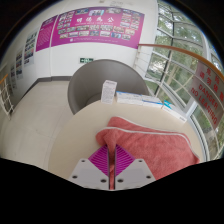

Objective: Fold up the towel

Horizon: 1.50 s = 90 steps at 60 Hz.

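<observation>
A pink towel (155, 150) lies spread on a cream table (95, 125), reaching from just ahead of my fingers out to the right. My gripper (111, 160) has its magenta pads (101, 160) pressed together on the towel's near edge, with a thin fold of pink cloth pinched between them. The cloth rises slightly at the fingertips. The towel's far edge shows a raised hem near the table's middle.
A white box (150, 100) sits on the table's far right. A dark grey chair (100, 75) stands behind the table. Windows with an orange rail run along the right. A wall with pink posters (90, 25) stands at the back.
</observation>
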Tool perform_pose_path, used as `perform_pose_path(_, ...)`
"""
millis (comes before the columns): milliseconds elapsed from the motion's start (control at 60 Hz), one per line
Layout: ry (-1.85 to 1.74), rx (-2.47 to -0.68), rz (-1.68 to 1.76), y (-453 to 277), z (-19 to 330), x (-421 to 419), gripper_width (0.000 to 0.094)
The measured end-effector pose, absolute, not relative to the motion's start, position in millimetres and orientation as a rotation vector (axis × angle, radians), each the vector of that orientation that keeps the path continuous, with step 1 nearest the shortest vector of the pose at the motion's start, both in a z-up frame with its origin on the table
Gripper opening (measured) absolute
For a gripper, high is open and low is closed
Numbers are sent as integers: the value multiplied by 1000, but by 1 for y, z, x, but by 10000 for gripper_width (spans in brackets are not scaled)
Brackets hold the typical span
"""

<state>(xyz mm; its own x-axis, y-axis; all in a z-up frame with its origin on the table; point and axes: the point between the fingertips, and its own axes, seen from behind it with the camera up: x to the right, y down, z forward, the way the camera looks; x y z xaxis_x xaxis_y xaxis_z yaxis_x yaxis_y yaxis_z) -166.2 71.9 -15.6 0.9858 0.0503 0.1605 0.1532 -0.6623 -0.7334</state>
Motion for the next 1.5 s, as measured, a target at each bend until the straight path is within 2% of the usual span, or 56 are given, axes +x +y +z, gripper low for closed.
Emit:
perform_pose_path(83, -142, -2315, -101, 70, -9, -171, 43)
perform_pose_path(167, -150, -2287, 22, 67, 17, -194, 43)
perform_pose_path(367, -78, -2149, 363, 50, 133, -241, 43)
perform_pose_path(433, -27, -2119, 391, 51, 152, -224, 43)
perform_pose_path(533, 22, -2123, 325, 62, 149, -174, 41)
perform_pose_path(667, 46, -2204, 124, 76, 90, -84, 71)
perform_pose_path(700, 53, -2233, 78, 74, 75, -67, 137)
perform_pose_path(733, 61, -2256, 42, 73, 66, -53, 245)
perform_pose_path(800, 69, -2262, -2, 71, 57, -28, 522)
perform_pose_path(867, 60, -2246, -33, 57, 69, -18, 838)
perform_pose_path(883, 58, -2241, -44, 58, 74, -16, 872)
perform_pose_path(933, 37, -2223, -59, 47, 85, -15, 844)
perform_pose_path(1300, 15, -2159, -103, -90, 199, -71, 856)
perform_pose_path(1500, 31, -2127, -143, -181, 236, -98, 855)
